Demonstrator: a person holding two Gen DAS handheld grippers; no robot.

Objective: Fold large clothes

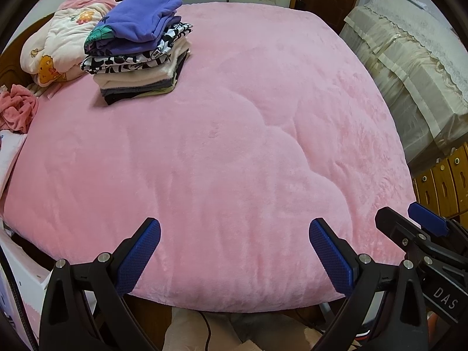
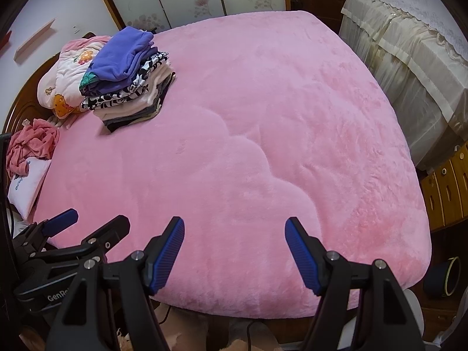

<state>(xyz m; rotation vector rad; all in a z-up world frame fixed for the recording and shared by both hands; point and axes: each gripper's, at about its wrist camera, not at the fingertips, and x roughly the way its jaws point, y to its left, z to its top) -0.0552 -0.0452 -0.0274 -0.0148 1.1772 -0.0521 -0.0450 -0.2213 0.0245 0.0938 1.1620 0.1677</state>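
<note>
Two hand-held grippers hover over the near edge of the pink bed [image 1: 234, 152], left hand-held gripper [image 1: 234, 251] and right hand-held gripper [image 2: 235, 251] both wide open, nothing between the pads. Folded clothes stack [image 1: 140, 49] sits at the bed's far left corner, purple garment [image 2: 122, 58] on top. Crumpled pink cloth [image 2: 32, 143], possibly unfolded clothing, lies at the bed's left edge.

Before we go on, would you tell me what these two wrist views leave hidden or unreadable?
- Lower garments in the folded stack: both views; the purple top piece covers them and only edges show.
- Crumpled pink cloth: left wrist view, cut off by the left edge.
- Floor under the pink blanket: both views; blocked by the blanket's near edge and the open, empty left gripper and right gripper.
- Person's hands: out of frame.
</note>
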